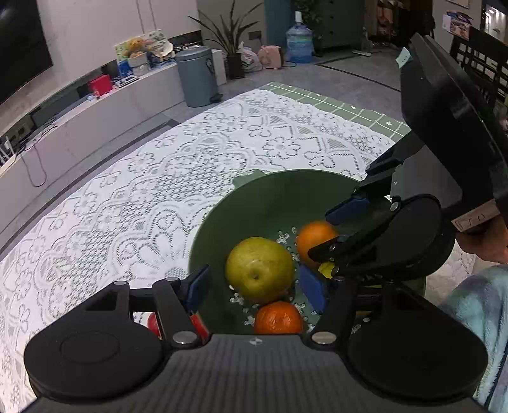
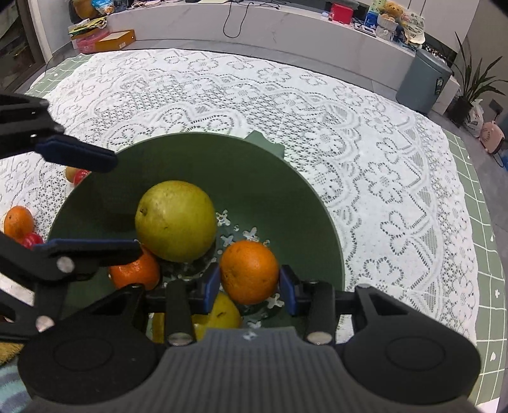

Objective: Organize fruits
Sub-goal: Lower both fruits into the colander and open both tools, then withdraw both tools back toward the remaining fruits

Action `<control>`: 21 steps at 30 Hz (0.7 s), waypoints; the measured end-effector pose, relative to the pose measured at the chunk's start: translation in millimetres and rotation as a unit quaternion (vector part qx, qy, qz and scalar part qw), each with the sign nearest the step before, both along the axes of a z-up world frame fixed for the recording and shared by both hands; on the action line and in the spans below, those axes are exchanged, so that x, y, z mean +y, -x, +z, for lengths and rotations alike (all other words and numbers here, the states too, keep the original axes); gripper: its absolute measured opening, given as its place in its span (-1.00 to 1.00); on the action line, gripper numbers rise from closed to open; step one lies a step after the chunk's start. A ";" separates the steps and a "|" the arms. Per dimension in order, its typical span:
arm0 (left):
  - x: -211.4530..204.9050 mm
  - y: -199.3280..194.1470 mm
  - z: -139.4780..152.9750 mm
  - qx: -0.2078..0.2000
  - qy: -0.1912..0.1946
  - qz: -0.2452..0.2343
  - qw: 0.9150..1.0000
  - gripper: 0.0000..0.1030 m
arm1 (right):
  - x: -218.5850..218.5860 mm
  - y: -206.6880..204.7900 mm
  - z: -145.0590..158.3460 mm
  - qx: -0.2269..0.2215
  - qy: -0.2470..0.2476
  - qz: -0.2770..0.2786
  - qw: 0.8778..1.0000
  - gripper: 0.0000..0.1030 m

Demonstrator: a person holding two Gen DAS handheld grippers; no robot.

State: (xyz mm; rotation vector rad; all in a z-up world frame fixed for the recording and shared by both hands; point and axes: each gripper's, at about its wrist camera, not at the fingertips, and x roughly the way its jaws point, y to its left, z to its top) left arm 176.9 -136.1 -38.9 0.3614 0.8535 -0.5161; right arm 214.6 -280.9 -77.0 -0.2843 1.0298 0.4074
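A white lace tablecloth [image 2: 317, 127] covers a table over a green checked cloth [image 2: 482, 222] in a living room, where a long low white console [image 2: 254, 25] carries boxes and soft toys, a grey pedal bin [image 2: 422, 79] stands beside a potted plant [image 2: 470, 92], and a blue water jug [image 1: 299, 41] sits on the floor.

On the lace stands a green perforated bowl [image 2: 285, 203], its tab handle pointing away toward the console. Inside lie a large yellow-green pear [image 2: 176, 220], roundish with no clear long axis and its blossom end facing the left wrist camera, a mandarin [image 2: 135, 271] tucked just beneath it, and a yellow fruit [image 2: 222, 313] partly hidden at the near wall.

The right gripper [image 2: 250, 282] reaches down into the bowl, its blue pads standing on either side of an orange [image 2: 249, 270]; whether both pads press the fruit cannot be told for certain.

The left gripper [image 1: 257, 287] hangs over the bowl's edge, spread wide with nothing between its fingers, one pad outside the rim and the other above the fruit. Beside the bowl on the lace lie another mandarin [image 2: 17, 222] and small red fruits [image 2: 31, 239].
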 end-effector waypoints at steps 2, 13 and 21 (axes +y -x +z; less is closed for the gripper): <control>2.8 2.6 2.6 -0.002 0.004 0.006 1.000 0.45 | 0.7 0.5 2.6 -0.006 0.004 -0.001 1.000 -0.23; 26.7 22.9 22.1 -0.015 0.039 0.044 0.998 0.45 | 5.0 19.9 29.4 -0.056 0.006 -0.020 0.998 -0.02; 59.1 49.6 41.3 -0.047 0.082 0.098 0.991 0.45 | 10.0 53.1 56.5 -0.109 -0.044 -0.079 0.990 0.18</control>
